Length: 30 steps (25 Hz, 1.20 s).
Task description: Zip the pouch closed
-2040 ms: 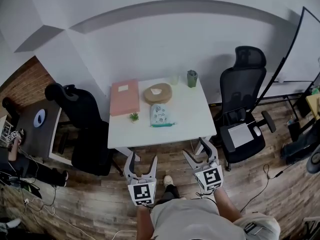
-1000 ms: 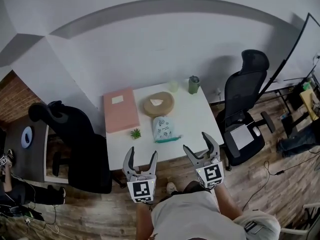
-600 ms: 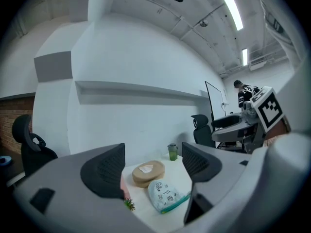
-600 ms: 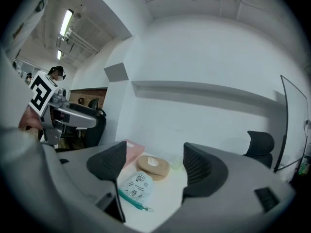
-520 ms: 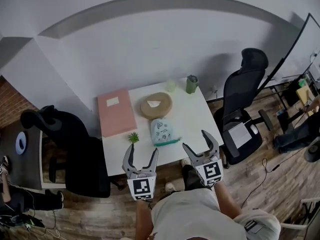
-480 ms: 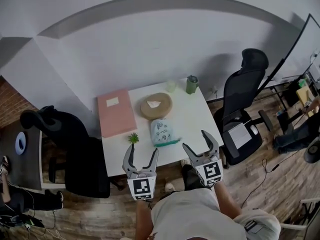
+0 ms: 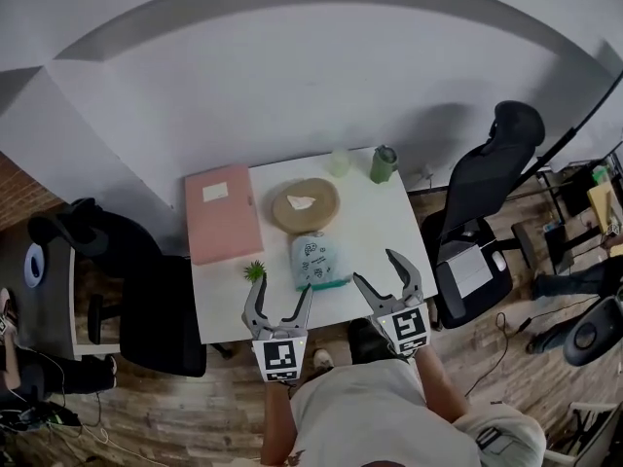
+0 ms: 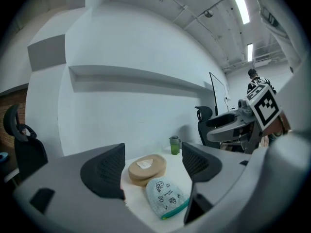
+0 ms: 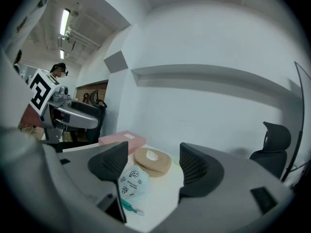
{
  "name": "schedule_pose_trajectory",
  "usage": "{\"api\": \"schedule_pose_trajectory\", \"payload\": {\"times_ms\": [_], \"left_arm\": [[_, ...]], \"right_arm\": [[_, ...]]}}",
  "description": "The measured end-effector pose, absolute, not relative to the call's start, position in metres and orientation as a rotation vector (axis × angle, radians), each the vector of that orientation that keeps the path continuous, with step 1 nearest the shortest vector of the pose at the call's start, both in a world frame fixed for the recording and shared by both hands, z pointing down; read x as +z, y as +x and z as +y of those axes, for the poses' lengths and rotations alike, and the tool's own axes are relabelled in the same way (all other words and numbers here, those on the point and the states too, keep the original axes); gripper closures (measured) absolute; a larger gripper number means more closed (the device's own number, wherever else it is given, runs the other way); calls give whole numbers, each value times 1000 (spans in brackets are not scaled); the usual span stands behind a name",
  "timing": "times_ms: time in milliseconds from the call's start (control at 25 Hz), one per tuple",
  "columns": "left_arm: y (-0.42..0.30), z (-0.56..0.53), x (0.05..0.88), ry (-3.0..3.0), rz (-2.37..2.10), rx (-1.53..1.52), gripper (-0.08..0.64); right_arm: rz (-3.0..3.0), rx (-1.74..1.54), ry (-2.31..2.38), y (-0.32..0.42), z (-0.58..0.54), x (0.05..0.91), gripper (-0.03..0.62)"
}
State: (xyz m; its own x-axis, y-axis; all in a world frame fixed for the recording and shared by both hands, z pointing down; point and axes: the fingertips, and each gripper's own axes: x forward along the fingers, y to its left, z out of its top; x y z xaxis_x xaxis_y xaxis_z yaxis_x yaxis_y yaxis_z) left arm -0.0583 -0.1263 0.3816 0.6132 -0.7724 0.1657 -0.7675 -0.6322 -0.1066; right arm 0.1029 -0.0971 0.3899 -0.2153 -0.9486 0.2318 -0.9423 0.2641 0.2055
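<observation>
1. The left tongs (image 7: pixel 281 288) are held level in front of the person's body, over the near edge of the white tabletop (image 7: pixel 375 224). Their jaws stand wide apart with nothing between the pads.
2. The right tongs (image 7: pixel 374 267) are alongside, well apart from the left pair. Their jaws are also spread wide and have just been closing a little, with nothing between them.
3. The pouch (image 7: pixel 317 261) lies flat on the tabletop just beyond both tongs, between them in the head view, and touches neither. It is pale with small dark drawings, and its teal zip edge is at the near end. I cannot tell how far the zip is drawn.
4. A small green plant (image 7: pixel 255 270) stands just left of the pouch, near the front edge.
5. Behind the pouch sits a round tan case (image 7: pixel 305 203) with a white label on top.
6. A flat pink box (image 7: pixel 223 212) lies left of the case.
7. At the far edge stand a pale cup (image 7: pixel 339 161) and a green tumbler (image 7: pixel 384 163), side by side before the white wall.
8. Black office chairs flank the tabletop, one on the left (image 7: pixel 107 251) and one on the right (image 7: pixel 492 178).
</observation>
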Motion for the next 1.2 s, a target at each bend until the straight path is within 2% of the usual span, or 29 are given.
{"api": "schedule_pose_trajectory", "payload": {"times_ms": [520, 720, 960, 1200], "left_arm": [[-12, -163, 452, -2790, 1485, -561, 207], [-4, -157, 484, -2781, 1569, -659, 210], [11, -148, 527, -2801, 1637, -767, 224], [29, -127, 567, -2867, 1647, -881, 270]], "right_arm": [[-2324, 158, 1401, 130, -148, 469, 298], [-2366, 187, 1221, 126, -150, 502, 337], [-2384, 215, 1023, 123, -146, 540, 360], [-2384, 216, 806, 116, -129, 574, 388]]}}
